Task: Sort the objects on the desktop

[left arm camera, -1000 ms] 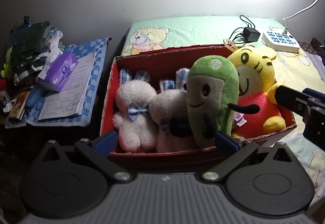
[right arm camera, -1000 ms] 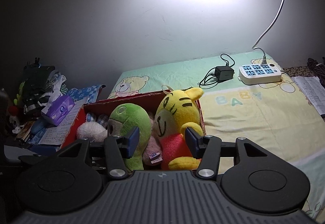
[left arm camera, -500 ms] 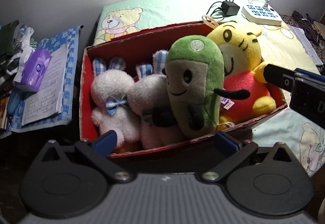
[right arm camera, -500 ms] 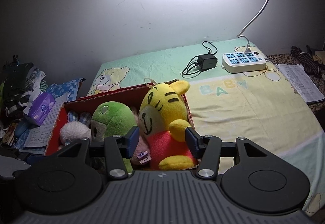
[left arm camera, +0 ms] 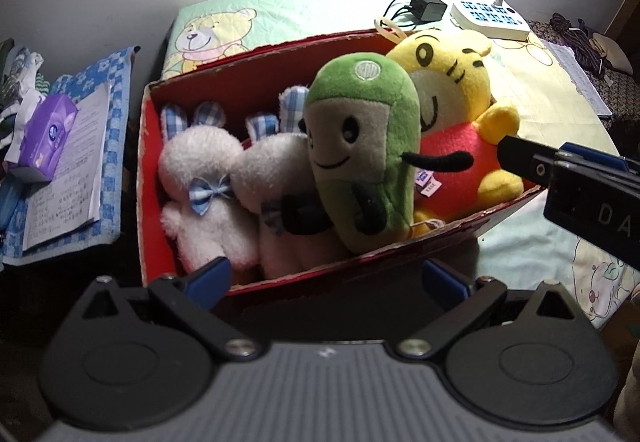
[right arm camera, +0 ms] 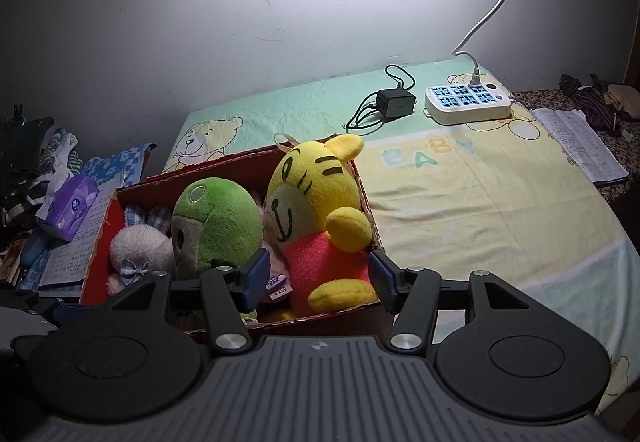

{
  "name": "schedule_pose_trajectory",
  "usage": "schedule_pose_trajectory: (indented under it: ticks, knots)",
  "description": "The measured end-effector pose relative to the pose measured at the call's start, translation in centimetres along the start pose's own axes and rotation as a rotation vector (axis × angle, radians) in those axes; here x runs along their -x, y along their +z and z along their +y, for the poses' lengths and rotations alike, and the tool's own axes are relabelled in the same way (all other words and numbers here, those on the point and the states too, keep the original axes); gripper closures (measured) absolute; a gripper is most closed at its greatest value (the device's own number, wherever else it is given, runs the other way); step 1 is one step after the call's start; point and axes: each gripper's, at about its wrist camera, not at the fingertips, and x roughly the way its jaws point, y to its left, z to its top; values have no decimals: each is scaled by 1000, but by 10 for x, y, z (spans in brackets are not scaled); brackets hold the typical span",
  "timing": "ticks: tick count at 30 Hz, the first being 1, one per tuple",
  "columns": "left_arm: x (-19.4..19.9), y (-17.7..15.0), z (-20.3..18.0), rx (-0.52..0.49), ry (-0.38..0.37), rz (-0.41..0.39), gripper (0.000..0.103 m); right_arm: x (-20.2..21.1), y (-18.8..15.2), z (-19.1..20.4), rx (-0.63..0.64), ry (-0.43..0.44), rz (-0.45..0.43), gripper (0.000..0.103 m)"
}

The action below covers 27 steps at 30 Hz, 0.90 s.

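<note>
Four plush toys are seen packed upright in the red cardboard box (left arm camera: 148,177), which rests on the bear-print sheet (right arm camera: 480,201): a white bunny (left arm camera: 200,177) at the left, a second white plush (left arm camera: 276,177) beside it, the green plush (left arm camera: 360,145) leaning against that one, and the yellow tiger (right arm camera: 312,209) wedged against the right wall. The tight packing is judged to be what holds them standing. The left gripper (left arm camera: 326,278) is held low at the box's near wall, jaws spread wide and empty, apparently lined up on the middle toys. The right gripper (right arm camera: 316,278) is positioned over the tiger's lower body, jaws spread either side of it without pinching. A charger (right arm camera: 394,101) and power strip (right arm camera: 468,101) lie well apart, near the wall.
</note>
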Motion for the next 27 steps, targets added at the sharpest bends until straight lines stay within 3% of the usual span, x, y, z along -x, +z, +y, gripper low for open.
schedule_pose_trajectory:
  ticks: [27]
  knots:
    - [3, -24, 28, 38, 3, 11, 4, -1, -22, 31, 38, -13, 19, 40]
